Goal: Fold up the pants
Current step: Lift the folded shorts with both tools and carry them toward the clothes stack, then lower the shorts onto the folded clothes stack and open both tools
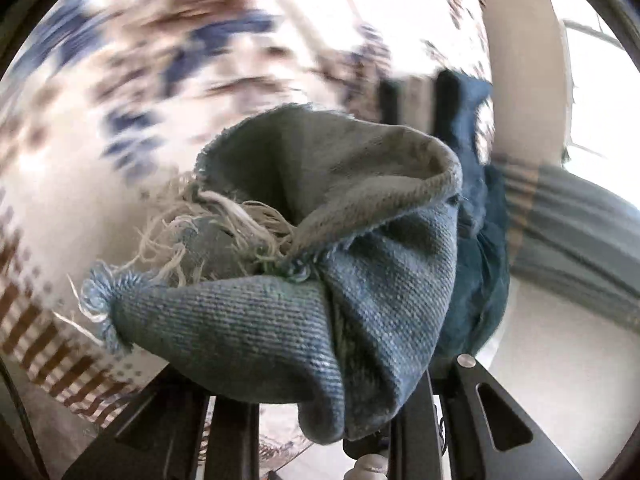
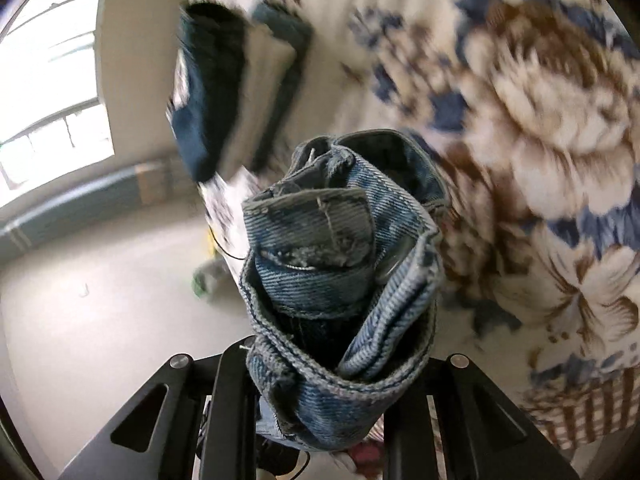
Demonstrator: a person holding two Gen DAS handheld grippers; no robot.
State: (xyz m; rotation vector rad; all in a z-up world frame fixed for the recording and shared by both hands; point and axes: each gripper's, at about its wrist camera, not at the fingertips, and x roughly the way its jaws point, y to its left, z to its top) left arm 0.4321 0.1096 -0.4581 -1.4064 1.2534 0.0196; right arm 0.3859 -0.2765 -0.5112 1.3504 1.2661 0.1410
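The pants are blue denim jeans. In the left wrist view my left gripper (image 1: pixel 320 392) is shut on a frayed leg hem of the jeans (image 1: pixel 304 280), which bunches up over the fingers and hides them. In the right wrist view my right gripper (image 2: pixel 332 396) is shut on the waistband end of the jeans (image 2: pixel 340 280), with a belt loop and a metal button showing. Both ends are held up in the air above the bed. The background is blurred by motion.
A flowered bedspread (image 2: pixel 540 120) in white, blue and brown lies below. A stack of folded clothes (image 2: pixel 236 92) sits at the bed's far edge, also in the left wrist view (image 1: pixel 460 120). A pale floor (image 2: pixel 100 300), a window (image 2: pixel 48 80) and a wall lie beyond.
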